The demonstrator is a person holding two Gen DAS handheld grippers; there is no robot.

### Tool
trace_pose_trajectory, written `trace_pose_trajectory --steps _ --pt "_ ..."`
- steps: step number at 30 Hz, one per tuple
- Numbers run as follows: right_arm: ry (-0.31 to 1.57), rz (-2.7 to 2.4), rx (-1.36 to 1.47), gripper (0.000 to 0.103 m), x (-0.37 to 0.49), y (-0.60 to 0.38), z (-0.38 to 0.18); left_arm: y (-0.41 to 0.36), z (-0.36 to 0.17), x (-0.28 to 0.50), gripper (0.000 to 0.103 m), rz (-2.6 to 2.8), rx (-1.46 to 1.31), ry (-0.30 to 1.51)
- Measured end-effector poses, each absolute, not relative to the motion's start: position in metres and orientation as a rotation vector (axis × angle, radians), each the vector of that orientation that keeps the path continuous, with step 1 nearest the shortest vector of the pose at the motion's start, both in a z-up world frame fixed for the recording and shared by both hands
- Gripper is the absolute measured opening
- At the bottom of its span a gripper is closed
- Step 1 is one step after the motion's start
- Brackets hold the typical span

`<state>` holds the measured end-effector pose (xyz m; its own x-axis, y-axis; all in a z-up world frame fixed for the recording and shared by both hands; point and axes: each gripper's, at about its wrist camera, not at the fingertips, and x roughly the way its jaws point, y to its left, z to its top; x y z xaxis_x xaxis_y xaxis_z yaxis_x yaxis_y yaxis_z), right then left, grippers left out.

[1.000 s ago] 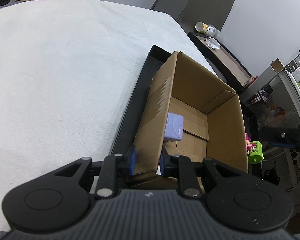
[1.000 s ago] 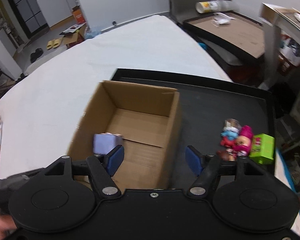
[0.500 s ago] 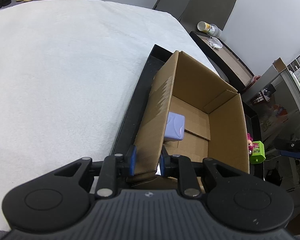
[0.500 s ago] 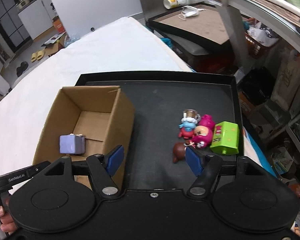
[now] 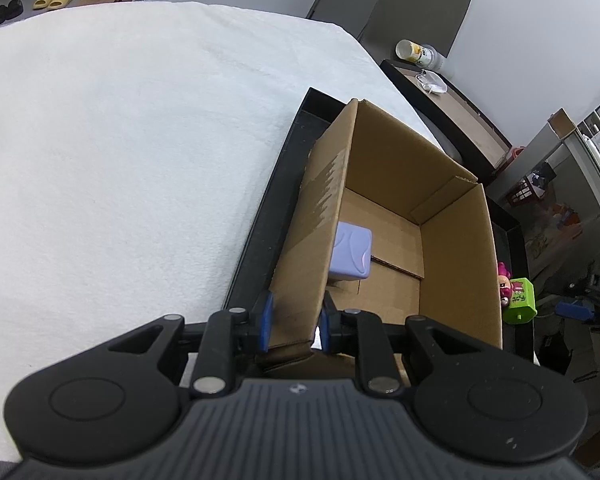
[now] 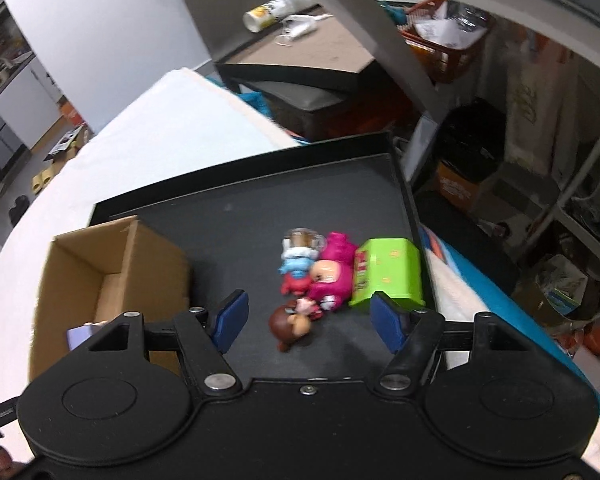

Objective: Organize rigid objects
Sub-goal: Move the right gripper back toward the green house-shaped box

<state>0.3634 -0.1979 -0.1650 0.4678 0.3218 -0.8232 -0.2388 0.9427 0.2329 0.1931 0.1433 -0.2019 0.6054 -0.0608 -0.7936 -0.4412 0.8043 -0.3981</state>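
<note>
Left gripper [image 5: 294,322], at 6 o'clock in the left wrist view: jaws nearly closed, blue pads [image 5: 265,320] clamped on the near corner of the left wall of the cardboard box [image 5: 456,248]. Box open-topped, standing inside the black tray [image 5: 260,220] against its left rim, tape strip down the outside of the gripped wall. Lavender block [image 5: 350,251] on the box floor, touching the inside of that wall, just beyond the pads at 12 o'clock from them. White cloth [image 5: 120,140] over the table from 9 to 12 o'clock.

Right gripper [image 6: 305,319], low centre of the right wrist view: jaws about half open, nothing gripped, blue pads [image 6: 231,316] apart above the tray [image 6: 240,216] floor. Brown-headed figure [image 6: 294,326] lying on the tray between the two pads, not touched by either. Toy cluster just beyond at 12 to 1 o'clock: pink figure [image 6: 332,272], blue-and-red figure [image 6: 296,272] with a clear cup-shaped piece [image 6: 302,238] at its far end, and green box [image 6: 388,272] at the right, packed together; whether all are touching cannot be told through the blur. Cardboard box [image 6: 156,256] at 9 o'clock of the cluster, well apart from it; corner of the lavender block [image 6: 79,334] visible behind the gripper body.

From the left wrist view, pink figure [image 5: 504,284] and green box [image 5: 521,300] partly hidden past the right box wall at 3 o'clock; right gripper [image 5: 580,308] beyond them at the frame edge.
</note>
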Motion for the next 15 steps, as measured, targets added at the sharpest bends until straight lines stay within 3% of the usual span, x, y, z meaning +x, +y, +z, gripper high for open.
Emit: trace_pose_trajectory --steps 3,9,15 --pt "1.031 0.324 0.092 0.066 0.372 -0.203 -0.171 0.142 -0.202 0.194 0.020 0.242 -0.610 0.910" --pt "1.045 0.280 0.139 0.051 0.389 -0.215 -0.186 0.143 -0.203 0.196 0.020 0.253 -0.615 0.915" --pt "1.056 0.251 0.161 0.049 0.398 -0.223 -0.195 0.141 -0.206 0.199 0.020 0.266 -0.610 0.928"
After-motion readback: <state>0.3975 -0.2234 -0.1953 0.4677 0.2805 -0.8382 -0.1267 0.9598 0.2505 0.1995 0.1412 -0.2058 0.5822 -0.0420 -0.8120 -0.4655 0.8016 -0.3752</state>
